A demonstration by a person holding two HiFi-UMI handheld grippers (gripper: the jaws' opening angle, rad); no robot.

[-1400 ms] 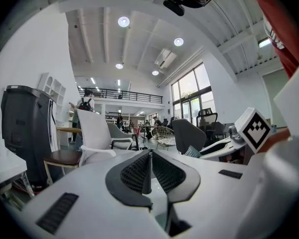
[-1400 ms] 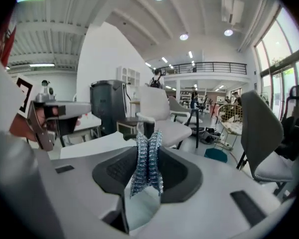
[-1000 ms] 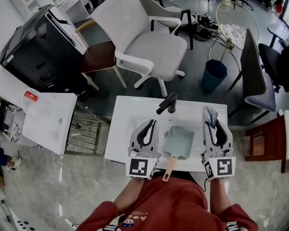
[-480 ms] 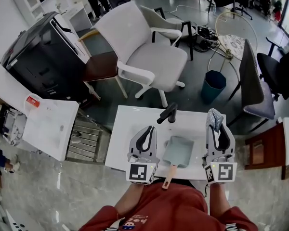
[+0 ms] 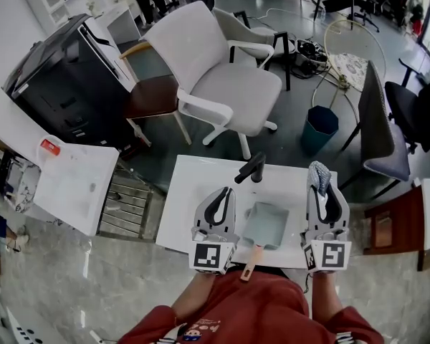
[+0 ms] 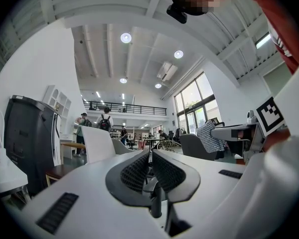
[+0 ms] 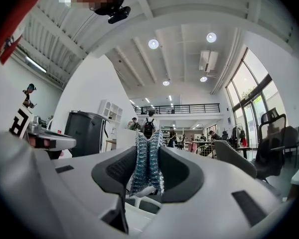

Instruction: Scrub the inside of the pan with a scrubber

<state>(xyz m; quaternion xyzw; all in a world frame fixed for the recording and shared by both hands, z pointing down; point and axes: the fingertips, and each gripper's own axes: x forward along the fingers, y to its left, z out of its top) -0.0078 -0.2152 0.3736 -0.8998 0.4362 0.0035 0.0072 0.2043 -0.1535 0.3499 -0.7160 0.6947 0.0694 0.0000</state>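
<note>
A pale green square pan (image 5: 266, 223) with a wooden handle (image 5: 251, 259) lies on the white sink top (image 5: 193, 185), handle toward me. My left gripper (image 5: 226, 190) is held to the left of the pan, shut with nothing between its pads (image 6: 137, 171). To the right of the pan, my right gripper (image 5: 317, 185) is shut on a blue-silver mesh scrubber (image 5: 316, 171), which sticks out past its jaws (image 7: 147, 166). Both grippers are raised and point level into the room. The left gripper view shows the scrubber (image 6: 210, 136) off to the right.
A black faucet (image 5: 249, 168) stands at the back of the sink top just beyond the pan. Behind it are a white armchair (image 5: 222, 74), a teal bin (image 5: 317, 126) and a black printer (image 5: 64, 84). A white side table (image 5: 72, 185) stands to the left.
The head view has shifted slightly. Both grippers keep their places on either side of the pan, the scrubber still in the right one.
</note>
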